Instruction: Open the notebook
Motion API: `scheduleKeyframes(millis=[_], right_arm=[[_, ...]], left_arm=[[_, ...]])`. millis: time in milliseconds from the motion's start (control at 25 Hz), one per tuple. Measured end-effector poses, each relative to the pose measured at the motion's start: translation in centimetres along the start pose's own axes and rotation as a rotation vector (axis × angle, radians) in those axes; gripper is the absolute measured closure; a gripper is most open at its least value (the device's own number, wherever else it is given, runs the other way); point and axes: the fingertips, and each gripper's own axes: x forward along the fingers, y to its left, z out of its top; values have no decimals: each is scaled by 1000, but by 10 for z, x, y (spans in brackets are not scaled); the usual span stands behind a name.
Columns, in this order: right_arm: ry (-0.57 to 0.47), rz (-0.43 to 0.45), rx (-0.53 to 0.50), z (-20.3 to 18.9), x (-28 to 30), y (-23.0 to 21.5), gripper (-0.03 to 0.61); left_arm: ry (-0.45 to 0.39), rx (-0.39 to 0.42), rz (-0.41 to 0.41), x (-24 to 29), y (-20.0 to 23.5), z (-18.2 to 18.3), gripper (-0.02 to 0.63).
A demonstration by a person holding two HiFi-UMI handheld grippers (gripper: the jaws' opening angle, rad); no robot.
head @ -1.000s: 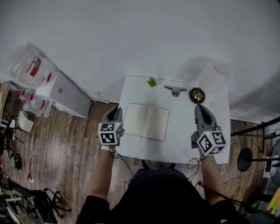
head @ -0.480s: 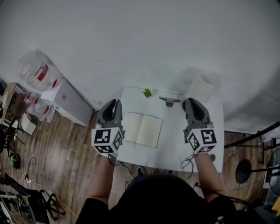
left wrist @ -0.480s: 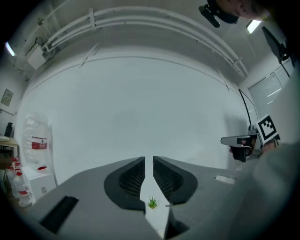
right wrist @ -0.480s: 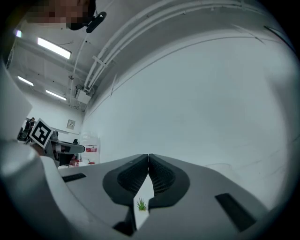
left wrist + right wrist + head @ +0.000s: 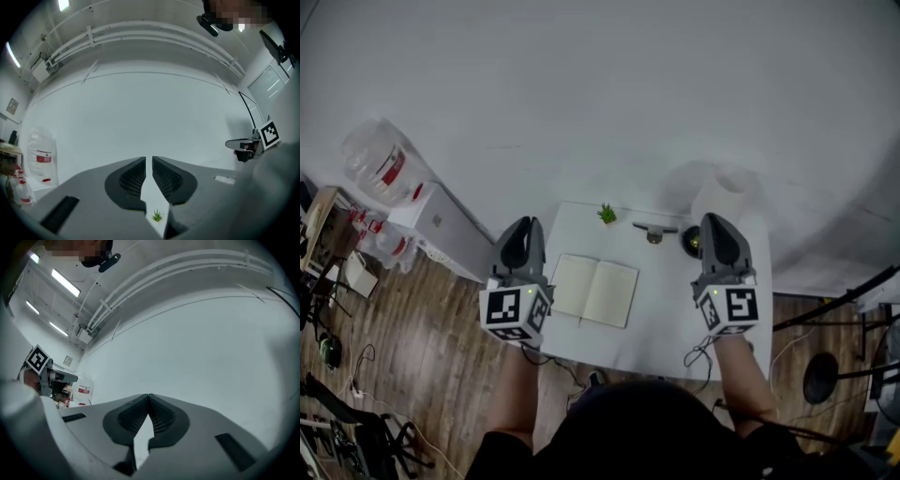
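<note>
Your left claw [image 5: 523,228], left of the notebook [image 5: 593,291], shows a narrow, empty gap. Your right claw [image 5: 718,225], right of it, is pressed together on nothing. The notebook lies open on the counter [image 5: 661,328].

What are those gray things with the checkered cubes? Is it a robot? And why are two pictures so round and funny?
It's no robot. A person holds a grabbing tool in each hand: the left tool and the right tool. Each carries a cube with square markers, which is part of the tool. The picture from above comes from a camera on the person's head, looking down. The two round ones come from cameras riding on the tools, looking along their jaws at the white wall. On the white table lie an open notebook, a tiny green plant and a small gray thing I can't name. Nothing is held. The left tool's jaws have just been closing and leave a thin gap. The right tool's jaws are shut.
</note>
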Motion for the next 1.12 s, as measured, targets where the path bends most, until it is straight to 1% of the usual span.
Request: scheduleKeyframes(millis=[280,760,1120], right_arm=[[-8,32,6,0,7,-3,574],[14,13,34,-15,9,-10,574],[17,13,35,-18,17,-16,574]], left_arm=[[-10,10,22,7,4,1,575],[9,-2,9,14,-1,-11,581],[18,-8,2,26,-2,-16,581]])
